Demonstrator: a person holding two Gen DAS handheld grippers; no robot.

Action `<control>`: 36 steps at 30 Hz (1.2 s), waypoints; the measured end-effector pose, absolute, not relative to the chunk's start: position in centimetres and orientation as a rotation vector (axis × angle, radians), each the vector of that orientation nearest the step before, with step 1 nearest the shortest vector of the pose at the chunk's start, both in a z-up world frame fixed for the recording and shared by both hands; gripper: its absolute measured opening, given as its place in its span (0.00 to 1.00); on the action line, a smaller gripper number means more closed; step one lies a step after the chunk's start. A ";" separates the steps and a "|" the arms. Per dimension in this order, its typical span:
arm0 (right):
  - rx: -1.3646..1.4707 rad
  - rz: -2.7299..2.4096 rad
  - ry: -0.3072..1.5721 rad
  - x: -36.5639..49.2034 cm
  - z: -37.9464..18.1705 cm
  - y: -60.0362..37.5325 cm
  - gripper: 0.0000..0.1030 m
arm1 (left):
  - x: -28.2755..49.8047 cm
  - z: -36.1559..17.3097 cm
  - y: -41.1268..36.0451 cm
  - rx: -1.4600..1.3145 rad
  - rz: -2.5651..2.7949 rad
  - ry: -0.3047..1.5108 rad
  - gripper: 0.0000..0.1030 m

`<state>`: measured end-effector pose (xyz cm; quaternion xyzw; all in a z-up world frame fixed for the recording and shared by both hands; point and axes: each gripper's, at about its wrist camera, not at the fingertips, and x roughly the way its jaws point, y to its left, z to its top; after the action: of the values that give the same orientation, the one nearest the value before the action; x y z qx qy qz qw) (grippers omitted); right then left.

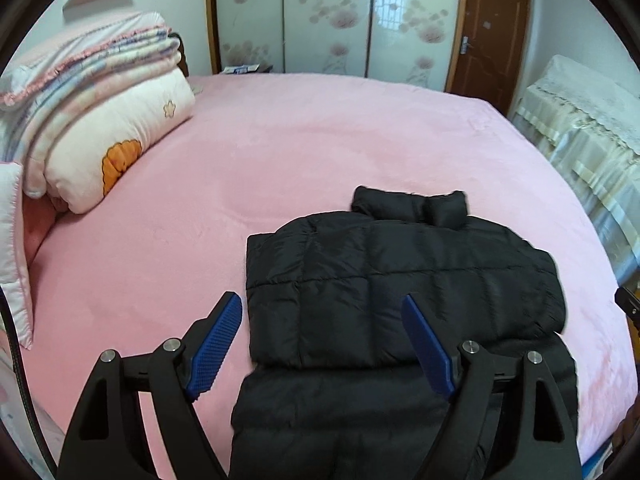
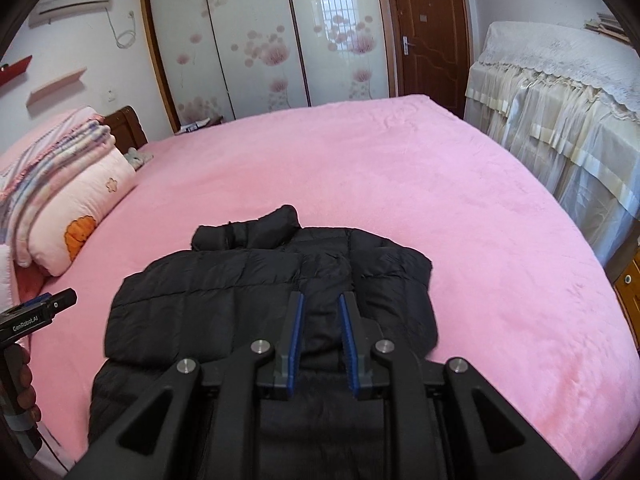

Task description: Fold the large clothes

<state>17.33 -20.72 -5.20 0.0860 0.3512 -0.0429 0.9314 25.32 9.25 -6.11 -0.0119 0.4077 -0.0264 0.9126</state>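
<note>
A black quilted puffer jacket lies on the pink bed, sleeves folded in over the body, collar at the far end. It also shows in the right wrist view. My left gripper is wide open and empty above the jacket's near left part. My right gripper hovers over the jacket's right half with its blue pads a narrow gap apart and nothing between them. The left gripper's body, held by a hand, shows at the left edge of the right wrist view.
The pink bed cover spreads around the jacket. Folded quilts and pillows are stacked at the left by the headboard. A lace-covered piece of furniture stands right of the bed. Wardrobe doors and a brown door are behind.
</note>
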 end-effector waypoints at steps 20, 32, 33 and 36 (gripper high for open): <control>0.190 -0.054 0.594 4.0 -0.6 -21.2 0.25 | 11.8 -1.6 6.2 0.012 -0.189 0.770 0.80; 0.133 -0.032 0.576 -0.6 -2.3 -20.6 0.40 | 6.8 -4.2 7.3 -0.041 -0.164 0.720 0.80; 0.119 -0.031 0.575 -1.1 -2.7 -20.4 0.40 | 6.5 -4.7 7.4 -0.033 -0.160 0.728 0.80; 0.080 -0.036 0.560 -2.1 -3.5 -20.0 0.40 | 5.2 -6.3 7.3 0.034 -0.126 0.716 0.80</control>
<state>-2.15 -20.04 -3.55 0.0393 0.2762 -0.0177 0.9601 5.16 7.34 -6.33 0.0166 0.3502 -0.0616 0.9345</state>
